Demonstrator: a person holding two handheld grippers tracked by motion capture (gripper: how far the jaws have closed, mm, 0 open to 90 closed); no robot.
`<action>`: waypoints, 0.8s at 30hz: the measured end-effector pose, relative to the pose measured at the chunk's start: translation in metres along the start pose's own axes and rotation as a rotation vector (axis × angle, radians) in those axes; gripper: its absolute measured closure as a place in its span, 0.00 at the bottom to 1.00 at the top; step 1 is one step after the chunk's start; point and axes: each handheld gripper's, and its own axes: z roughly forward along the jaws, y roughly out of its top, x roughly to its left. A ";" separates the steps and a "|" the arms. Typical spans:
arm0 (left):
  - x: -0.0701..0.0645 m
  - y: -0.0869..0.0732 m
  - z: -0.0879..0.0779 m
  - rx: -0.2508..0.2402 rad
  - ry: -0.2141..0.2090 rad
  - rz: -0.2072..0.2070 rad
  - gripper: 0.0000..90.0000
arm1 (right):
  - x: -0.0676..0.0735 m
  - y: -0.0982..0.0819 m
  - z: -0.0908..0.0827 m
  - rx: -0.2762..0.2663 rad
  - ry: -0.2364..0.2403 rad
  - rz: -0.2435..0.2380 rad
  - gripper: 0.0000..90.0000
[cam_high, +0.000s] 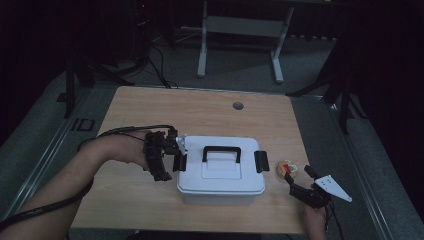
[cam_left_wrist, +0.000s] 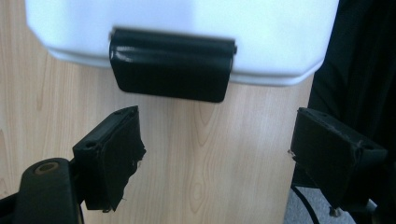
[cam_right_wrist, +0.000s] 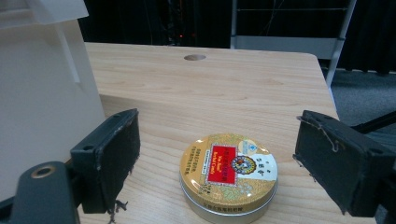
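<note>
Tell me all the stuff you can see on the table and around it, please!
Box: one, white, middle of the table, lid on.
Handle: one, black, on top of the lid.
Latches: two, black, one at each end of the box.
Tin: one, round, gold with a red label, on the table right of the box.
Table: one, light wood, small round hole near the far edge.
Frame: one, grey metal, on the floor behind the table.
Left gripper: one, black, open, at the box's left latch.
Right gripper: one, black, open, by the tin.
</note>
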 end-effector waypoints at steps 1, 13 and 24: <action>0.001 0.003 0.000 0.000 -0.002 -0.001 0.18 | 0.000 0.000 0.000 -0.001 0.000 0.000 0.15; 0.012 0.034 0.002 0.025 -0.003 0.026 0.18 | 0.000 0.000 -0.001 -0.002 0.006 0.003 0.15; 0.021 0.056 0.010 0.047 -0.021 0.043 0.20 | -0.001 0.000 -0.001 -0.007 0.010 0.013 0.15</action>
